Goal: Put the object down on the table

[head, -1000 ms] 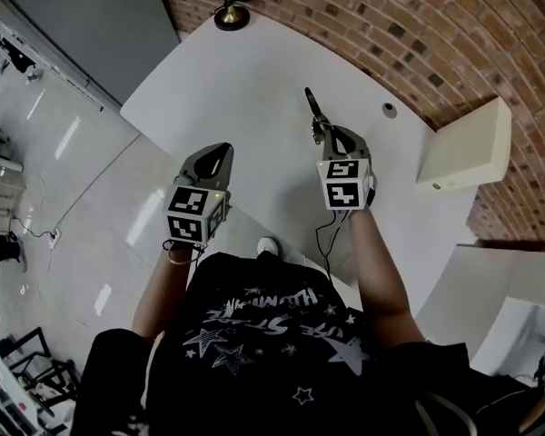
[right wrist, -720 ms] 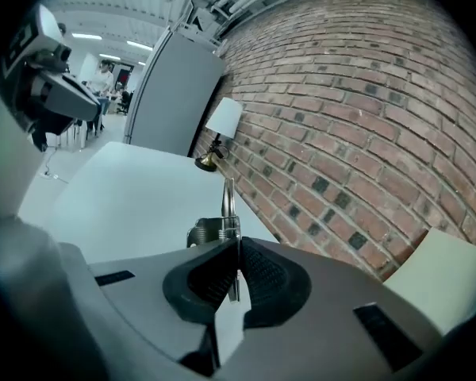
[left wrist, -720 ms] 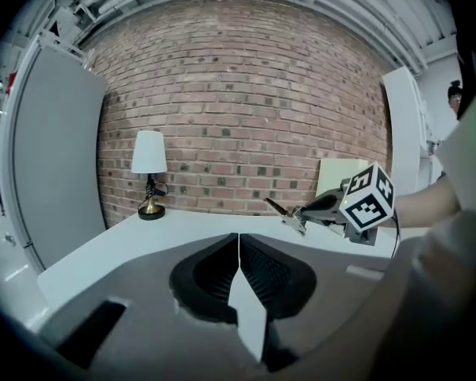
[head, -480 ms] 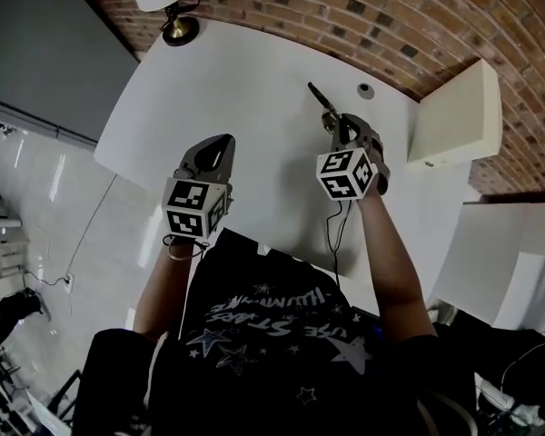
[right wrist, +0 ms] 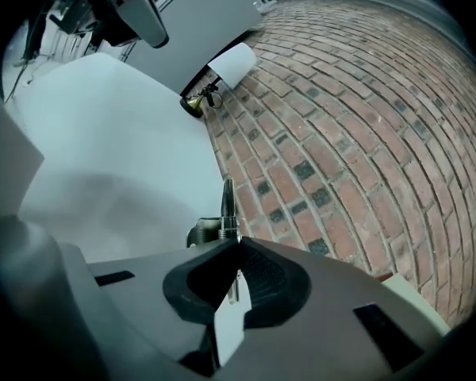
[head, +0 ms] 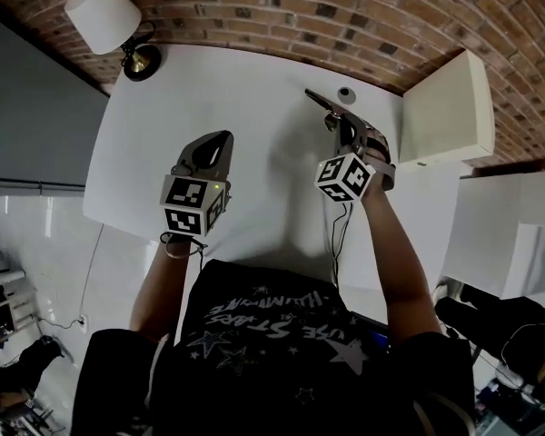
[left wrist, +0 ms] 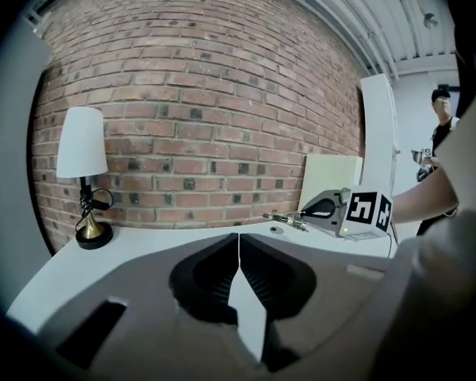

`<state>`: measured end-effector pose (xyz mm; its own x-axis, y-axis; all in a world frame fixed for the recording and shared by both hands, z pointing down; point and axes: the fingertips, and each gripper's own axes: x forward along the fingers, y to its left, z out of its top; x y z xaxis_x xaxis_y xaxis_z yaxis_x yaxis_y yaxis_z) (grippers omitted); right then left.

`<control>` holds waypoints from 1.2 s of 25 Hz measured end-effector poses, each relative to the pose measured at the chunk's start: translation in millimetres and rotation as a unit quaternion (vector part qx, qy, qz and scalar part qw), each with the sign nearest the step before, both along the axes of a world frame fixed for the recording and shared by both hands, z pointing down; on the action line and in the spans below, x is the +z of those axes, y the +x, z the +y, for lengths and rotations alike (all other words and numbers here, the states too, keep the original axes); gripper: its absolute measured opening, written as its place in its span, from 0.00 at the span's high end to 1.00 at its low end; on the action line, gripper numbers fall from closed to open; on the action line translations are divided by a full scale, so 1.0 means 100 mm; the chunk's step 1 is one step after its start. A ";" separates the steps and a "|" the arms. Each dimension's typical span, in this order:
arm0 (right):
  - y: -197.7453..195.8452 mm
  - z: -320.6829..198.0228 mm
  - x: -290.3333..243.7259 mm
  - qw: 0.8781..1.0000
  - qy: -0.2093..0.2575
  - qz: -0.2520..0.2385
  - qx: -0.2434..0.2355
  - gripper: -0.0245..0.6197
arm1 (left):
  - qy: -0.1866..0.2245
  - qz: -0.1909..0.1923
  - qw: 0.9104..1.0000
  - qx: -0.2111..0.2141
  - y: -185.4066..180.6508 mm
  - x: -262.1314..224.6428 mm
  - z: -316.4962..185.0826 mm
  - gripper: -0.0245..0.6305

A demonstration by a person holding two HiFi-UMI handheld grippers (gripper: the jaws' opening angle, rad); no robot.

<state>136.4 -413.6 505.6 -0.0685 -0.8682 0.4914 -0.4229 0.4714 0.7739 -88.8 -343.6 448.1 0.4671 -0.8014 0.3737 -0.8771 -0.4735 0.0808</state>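
Your right claw (head: 338, 123) is clamped narrow on a slim metal tool (head: 316, 100), which sticks out past the tips toward 11 o'clock over the white counter (head: 254, 80). No view settles whether its far end touches the surface. Your left claw (head: 222, 138) hangs over the counter's near part at 9 o'clock from the right one, well apart, pressed together with nothing between.

Just beside the tool, at 1 o'clock, a small grey disc (head: 345, 92) sits on the counter. A cream box (head: 445, 107) stands at 2 o'clock, its contents not visible. A lamp (head: 104, 16) stands at 10 o'clock by the brick wall (head: 363, 7).

Only the left gripper view shows the tool (left wrist: 285, 219) from the side, held roughly level. Only the head view shows the black cable (head: 336, 230) beneath your right wrist.
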 end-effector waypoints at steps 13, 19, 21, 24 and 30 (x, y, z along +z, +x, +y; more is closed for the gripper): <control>0.25 -0.64 0.33 0.996 -0.009 0.093 -0.012 0.94 | -0.019 0.010 0.999 0.031 0.18 0.20 -0.69 0.93; 0.32 -0.82 0.57 0.993 -0.026 0.117 -0.020 0.94 | -0.034 0.015 0.999 0.038 0.29 0.35 -0.84 0.93; 0.34 -0.87 0.64 0.992 -0.031 0.121 -0.022 0.94 | -0.040 0.016 0.998 0.037 0.30 0.40 -0.88 0.93; 0.36 -0.94 0.73 0.991 -0.037 0.124 -0.024 0.94 | -0.048 0.018 0.998 0.034 0.31 0.46 -0.92 0.93; 0.37 -0.99 0.84 0.990 -0.045 0.129 -0.031 0.94 | -0.061 0.022 0.997 0.029 0.32 0.57 -0.93 0.93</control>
